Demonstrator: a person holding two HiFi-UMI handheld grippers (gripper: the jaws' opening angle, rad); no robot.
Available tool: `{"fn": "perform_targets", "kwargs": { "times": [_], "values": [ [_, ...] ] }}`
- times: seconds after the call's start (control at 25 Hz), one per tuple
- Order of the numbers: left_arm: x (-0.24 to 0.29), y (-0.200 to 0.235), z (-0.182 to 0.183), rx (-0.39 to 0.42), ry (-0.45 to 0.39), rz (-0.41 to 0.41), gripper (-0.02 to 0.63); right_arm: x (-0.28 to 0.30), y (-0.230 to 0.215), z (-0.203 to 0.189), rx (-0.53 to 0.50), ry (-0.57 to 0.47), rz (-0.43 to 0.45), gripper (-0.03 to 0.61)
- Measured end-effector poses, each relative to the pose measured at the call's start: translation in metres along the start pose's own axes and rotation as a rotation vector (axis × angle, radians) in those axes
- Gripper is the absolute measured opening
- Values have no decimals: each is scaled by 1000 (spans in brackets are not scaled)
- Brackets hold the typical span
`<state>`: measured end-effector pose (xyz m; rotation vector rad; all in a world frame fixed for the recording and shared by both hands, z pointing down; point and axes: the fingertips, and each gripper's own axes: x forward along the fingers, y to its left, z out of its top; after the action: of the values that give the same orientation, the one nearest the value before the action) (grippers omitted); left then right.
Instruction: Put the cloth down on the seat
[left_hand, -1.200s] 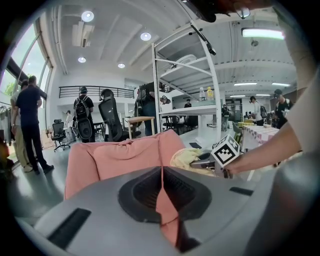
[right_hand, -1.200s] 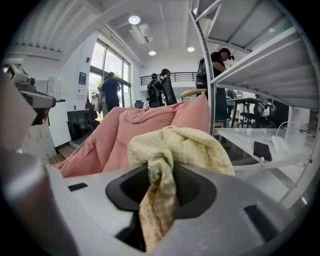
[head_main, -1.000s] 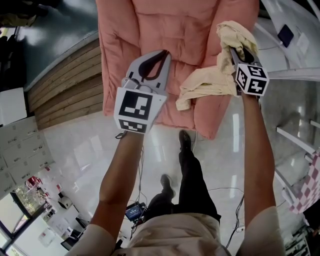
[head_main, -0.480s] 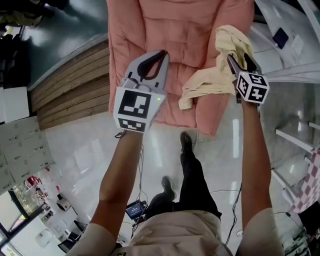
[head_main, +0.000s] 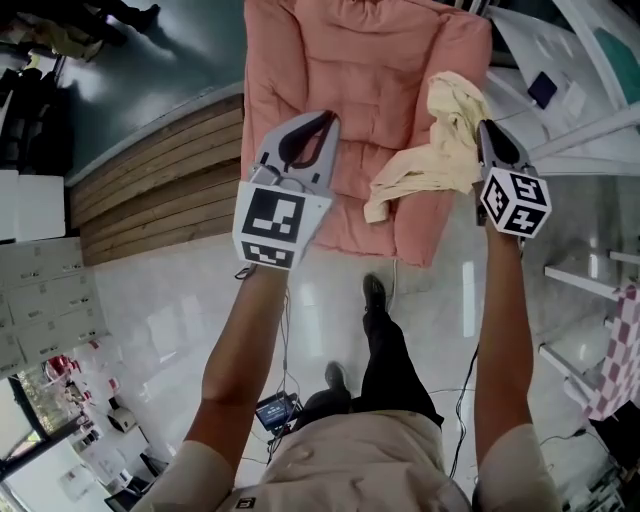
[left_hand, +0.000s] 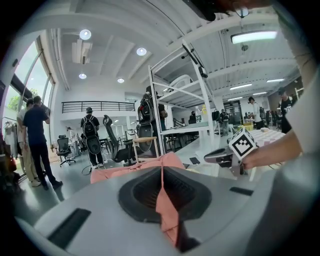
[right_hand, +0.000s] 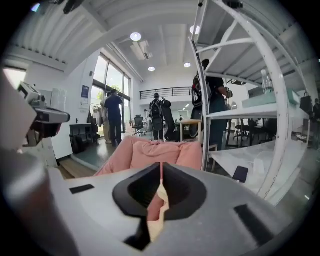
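A pink padded seat (head_main: 350, 80) stands ahead of me on the shiny floor. A cream cloth (head_main: 440, 160) hangs bunched from my right gripper (head_main: 482, 128) above the seat's right side, its tail drooping toward the left. The right jaws have just been closing, with cloth (right_hand: 159, 200) pinched in the slit between them in the right gripper view (right_hand: 161, 167). My left gripper (head_main: 325, 120) hovers over the seat's left half with its jaws together and nothing in them. Through its slit (left_hand: 161, 167) only the pink seat (left_hand: 130, 172) shows.
White shelving racks (head_main: 590, 130) stand close on the right, with a dark flat item (head_main: 545, 88) on one shelf. A wooden strip (head_main: 150, 170) lies to the left of the seat. Several people (left_hand: 32, 135) and office chairs are further back.
Both grippers have risen in front of the seat. The cloth has gone up with the right gripper, and its tail hangs shorter and higher over the seat's right side.
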<state>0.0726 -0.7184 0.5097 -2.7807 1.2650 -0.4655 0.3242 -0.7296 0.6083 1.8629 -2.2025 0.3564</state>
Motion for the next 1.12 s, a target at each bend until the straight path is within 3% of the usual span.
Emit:
{"fn": "perform_targets", "kwargs": {
  "times": [0.04,0.44,0.72,1.12],
  "values": [
    [-9,0,7,0,-8,2,14,-12,8,16,-5,-26,10,-8],
    [-131,2,92,16,-78,34,14,-149,112,154,-88,-167,161,-9],
    [-232,-2,137,56,-145,69,14,-239,184,186,-147,-183,251,-9],
    [-358,-27,170,81,-214,120,14,-352,267,220,-212,-219,363,-9]
  ]
}}
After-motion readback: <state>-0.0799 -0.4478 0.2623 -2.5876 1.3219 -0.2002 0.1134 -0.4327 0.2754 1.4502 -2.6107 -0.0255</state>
